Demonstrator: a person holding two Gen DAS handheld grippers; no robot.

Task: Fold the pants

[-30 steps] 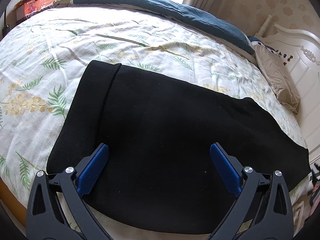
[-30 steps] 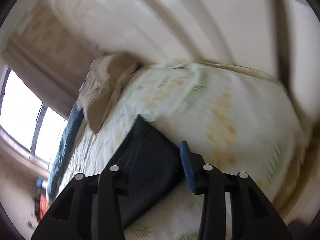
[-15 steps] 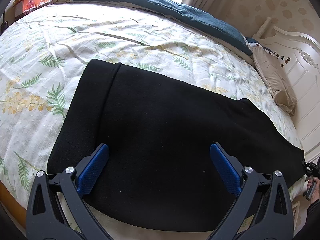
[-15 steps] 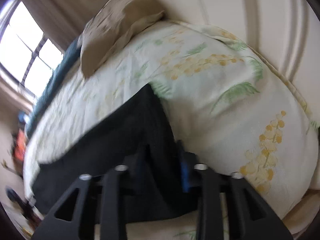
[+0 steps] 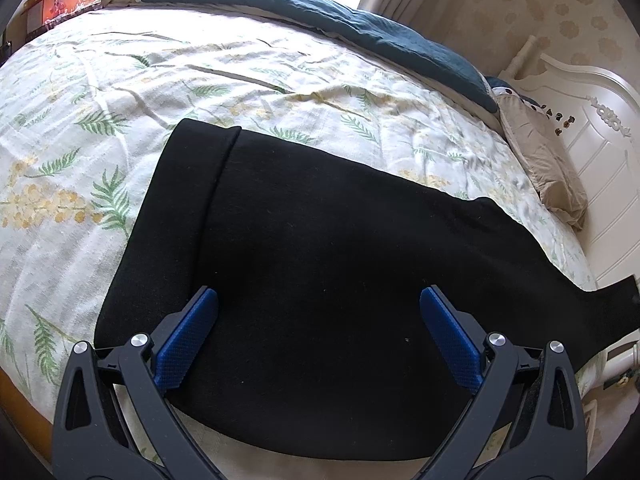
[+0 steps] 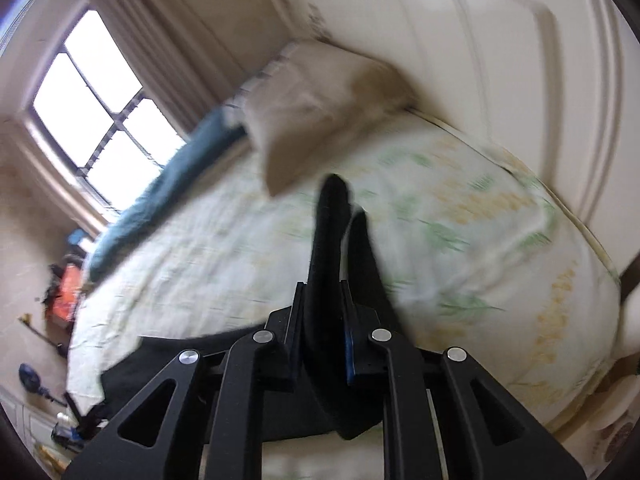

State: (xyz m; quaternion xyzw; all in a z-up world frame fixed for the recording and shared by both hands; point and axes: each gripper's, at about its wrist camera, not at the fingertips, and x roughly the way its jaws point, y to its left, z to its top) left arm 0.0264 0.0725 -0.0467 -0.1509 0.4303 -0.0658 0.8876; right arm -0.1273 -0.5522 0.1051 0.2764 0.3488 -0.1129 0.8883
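black pants [image 5: 340,248] lie lengthwise across the floral bed [image 5: 120,92], their far right end pinched in the right claw [image 6: 324,320], which has just closed on it, while the left claw [image 5: 320,320] hovers spread over the other end.

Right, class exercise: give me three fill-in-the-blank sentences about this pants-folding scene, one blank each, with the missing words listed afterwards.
1. The pants lying on the bed sheet are ____ in colour.
2. The right gripper is shut on a bunched end of the ____.
3. The left gripper hovers over the fabric with its jaws ____.
4. The blanket along the bed's far edge is dark ____.

Missing words: black; pants; open; teal
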